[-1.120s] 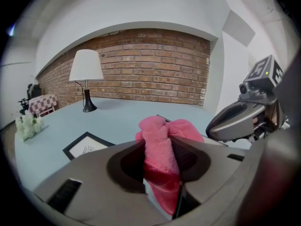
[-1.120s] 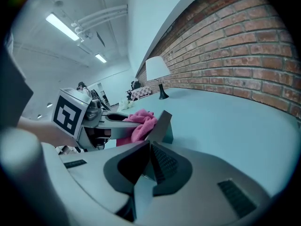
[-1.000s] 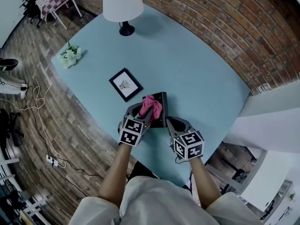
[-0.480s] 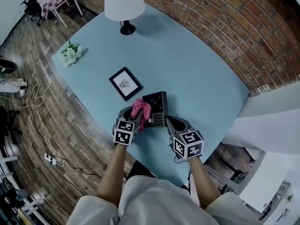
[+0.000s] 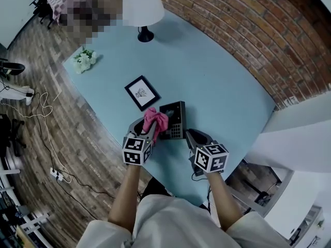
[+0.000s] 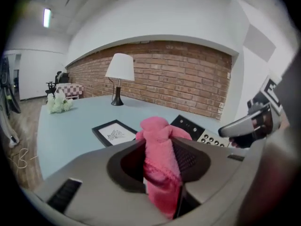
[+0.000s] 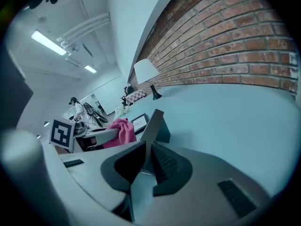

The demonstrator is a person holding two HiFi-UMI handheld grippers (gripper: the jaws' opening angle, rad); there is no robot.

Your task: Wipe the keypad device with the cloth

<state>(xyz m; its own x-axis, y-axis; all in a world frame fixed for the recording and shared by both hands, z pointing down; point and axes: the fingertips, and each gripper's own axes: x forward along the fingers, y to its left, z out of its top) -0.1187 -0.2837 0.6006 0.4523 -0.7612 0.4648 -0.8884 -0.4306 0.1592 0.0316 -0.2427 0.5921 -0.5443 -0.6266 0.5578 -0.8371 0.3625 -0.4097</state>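
Note:
The black keypad device [image 5: 175,119] lies on the light blue table [image 5: 217,71], its keys toward me. My left gripper [image 5: 153,129] is shut on a pink cloth [image 5: 155,119], which bunches over the device's left edge. In the left gripper view the cloth [image 6: 159,161] is pinched between the jaws, with the device [image 6: 195,127] just beyond. My right gripper [image 5: 187,134] is at the device's near right corner. The right gripper view shows that gripper [image 7: 146,148] shut on the device's thin edge [image 7: 154,122], with the cloth [image 7: 121,132] to the left.
A framed picture [image 5: 141,92] lies just left of the device. White flowers [image 5: 84,60] and a lamp [image 5: 143,6] stand farther back. A brick wall [image 5: 248,30] borders the table's far side. Cables [image 5: 36,107] lie on the wooden floor at left.
My left gripper has drawn the cloth leftward, from over the device's middle to its left edge. The right gripper has held its place on the device.

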